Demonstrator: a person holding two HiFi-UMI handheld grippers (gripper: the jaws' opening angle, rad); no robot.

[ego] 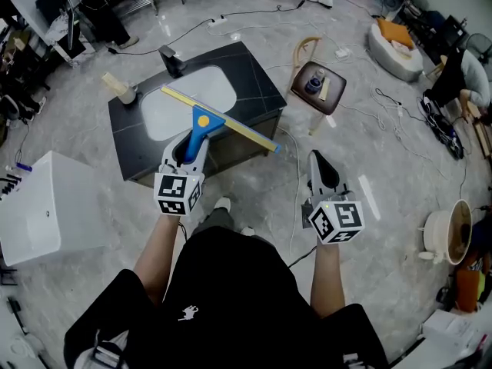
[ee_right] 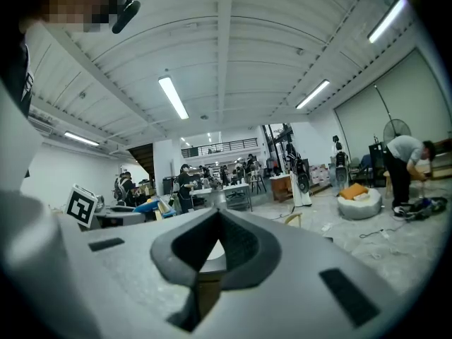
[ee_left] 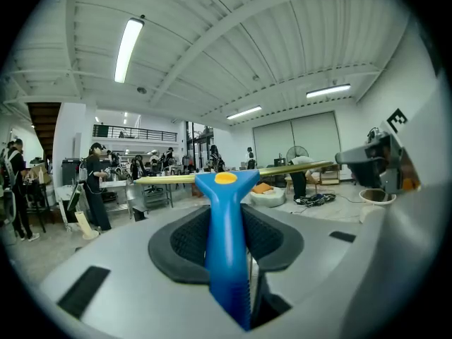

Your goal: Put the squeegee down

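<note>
Head view, centre: the left gripper [ego: 188, 147] clamps the squeegee [ego: 223, 124] by its blue handle above the dark counter [ego: 254, 75] — likely light, stiff, its long blade levering, so mid-handle suits — right gripper [ego: 319, 160] closed, empty.

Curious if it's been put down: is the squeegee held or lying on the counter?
Held. The left hand-held gripper clamps the squeegee by its blue handle, blade in the air.

black shirt [ego: 231, 283]; grey left claw [ego: 188, 148], right claw [ego: 319, 164].
</note>
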